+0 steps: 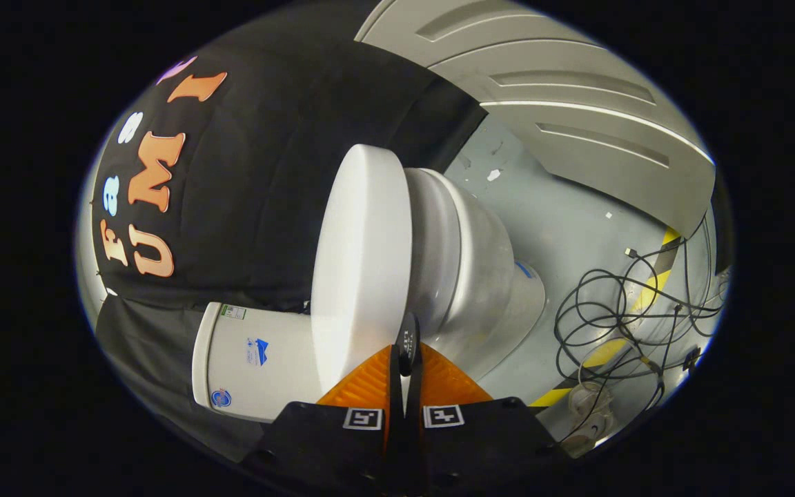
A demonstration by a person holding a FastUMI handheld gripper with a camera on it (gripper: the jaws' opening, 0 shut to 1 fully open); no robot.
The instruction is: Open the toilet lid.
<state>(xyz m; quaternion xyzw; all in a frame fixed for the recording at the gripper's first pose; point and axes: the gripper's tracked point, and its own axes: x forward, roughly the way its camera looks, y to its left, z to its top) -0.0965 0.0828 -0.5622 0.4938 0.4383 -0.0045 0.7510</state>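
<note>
The gripper [404, 359] has its fingers nearly together, apparently empty, tips at the rim of the closed toilet lid [363, 262]. Beyond sit the bowl [466, 269], cistern [252, 359] and loose cables [618, 317]. Hook under the lid's edge, then swing steadily toward the cistern.

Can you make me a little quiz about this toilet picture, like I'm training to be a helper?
1. True or false: the toilet lid is already lifted off the bowl.
2. What lies on the floor beyond the bowl? A) tangled cables B) a towel C) a bucket
3. Fill the gap: the gripper has its two fingers ____, with their tips right at the lid's rim.

Key: 1 false, the lid is lying flat against the bowl. 2 A. 3 shut.
</note>
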